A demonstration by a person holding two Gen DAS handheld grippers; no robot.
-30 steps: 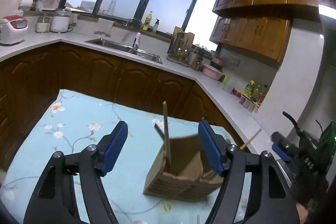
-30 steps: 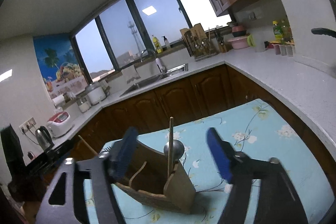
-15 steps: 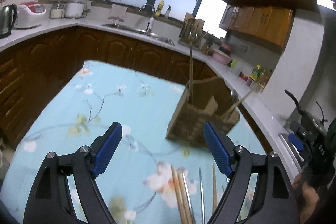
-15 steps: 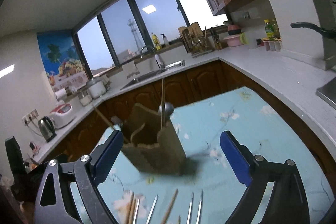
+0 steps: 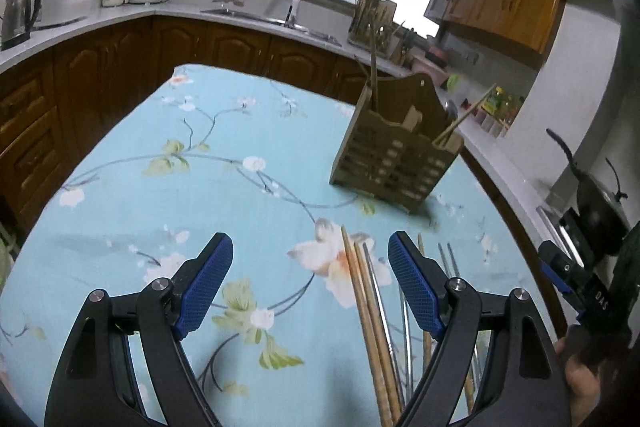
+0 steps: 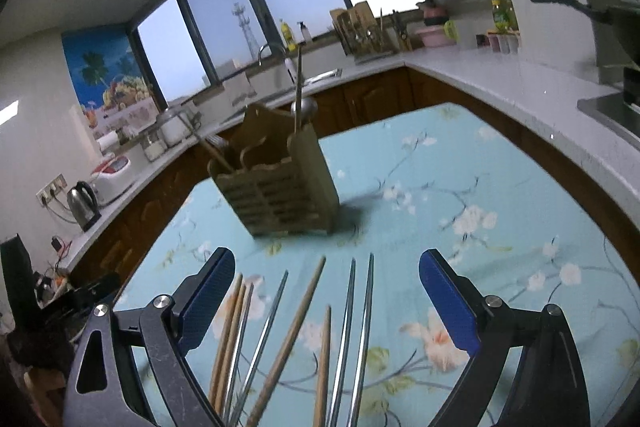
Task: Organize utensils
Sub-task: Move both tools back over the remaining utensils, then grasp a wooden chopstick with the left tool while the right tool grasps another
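A wooden slatted utensil holder [image 5: 394,157] stands upright on the floral table, also in the right wrist view [image 6: 276,183]. A few chopsticks and a metal spoon stick up from it. Several wooden chopsticks [image 5: 370,327] and metal chopsticks [image 5: 406,319] lie loose on the cloth in front of it, also in the right wrist view: wooden [image 6: 294,335], metal [image 6: 352,339]. My left gripper [image 5: 310,273] is open and empty above the cloth, left of the loose sticks. My right gripper [image 6: 326,287] is open and empty, hovering over them.
The table has a light-blue floral cloth [image 5: 160,187]. Dark wood cabinets and a white counter [image 5: 120,19] run around it, with a sink [image 5: 272,19], kettle [image 5: 20,13] and rice cooker. A black pan [image 5: 596,203] sits on the stove at right.
Both grippers have drawn back from the holder and tilted down. The holder now stands farther off, and the loose chopsticks on the cloth have come into view.
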